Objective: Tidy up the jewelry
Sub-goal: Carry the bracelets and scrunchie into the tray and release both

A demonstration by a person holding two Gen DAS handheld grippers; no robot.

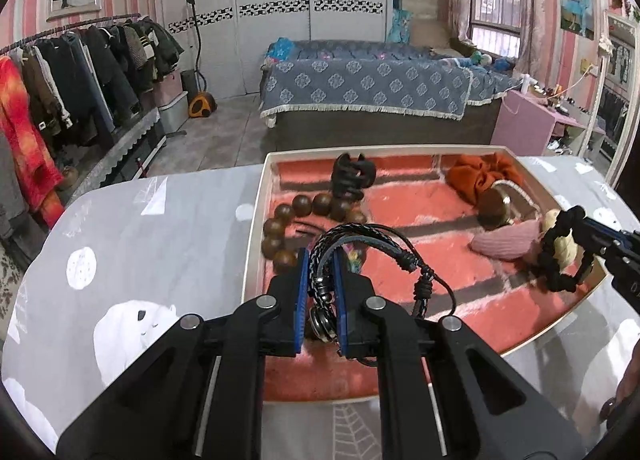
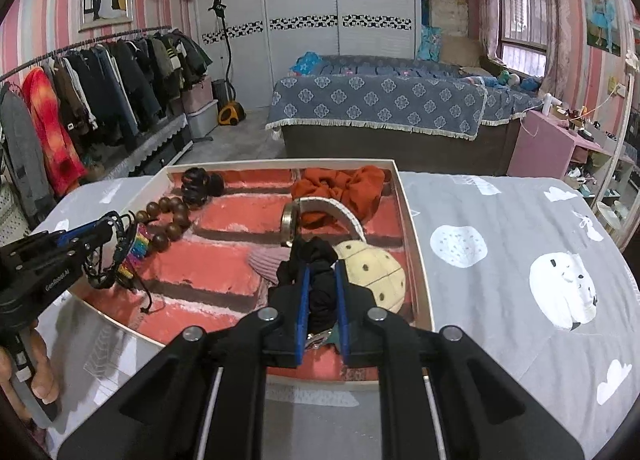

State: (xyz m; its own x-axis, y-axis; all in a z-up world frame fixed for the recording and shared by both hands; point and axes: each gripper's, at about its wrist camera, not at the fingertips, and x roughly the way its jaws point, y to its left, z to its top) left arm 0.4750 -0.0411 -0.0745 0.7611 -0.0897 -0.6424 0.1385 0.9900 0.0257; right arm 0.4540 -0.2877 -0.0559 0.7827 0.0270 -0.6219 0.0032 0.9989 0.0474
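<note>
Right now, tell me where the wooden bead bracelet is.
The wooden bead bracelet lies in the tray's far left corner area, beside the black hair claw, just beyond the left gripper.

We are holding a tool in each hand, both tilting downward. The left tool (image 1: 320, 280) is clamping its blue pads tight on something held between them. The right tool (image 2: 322, 292) is clamping the same way. Our left hand (image 2: 38, 372) is wrapping its fingers around the handle.
</note>
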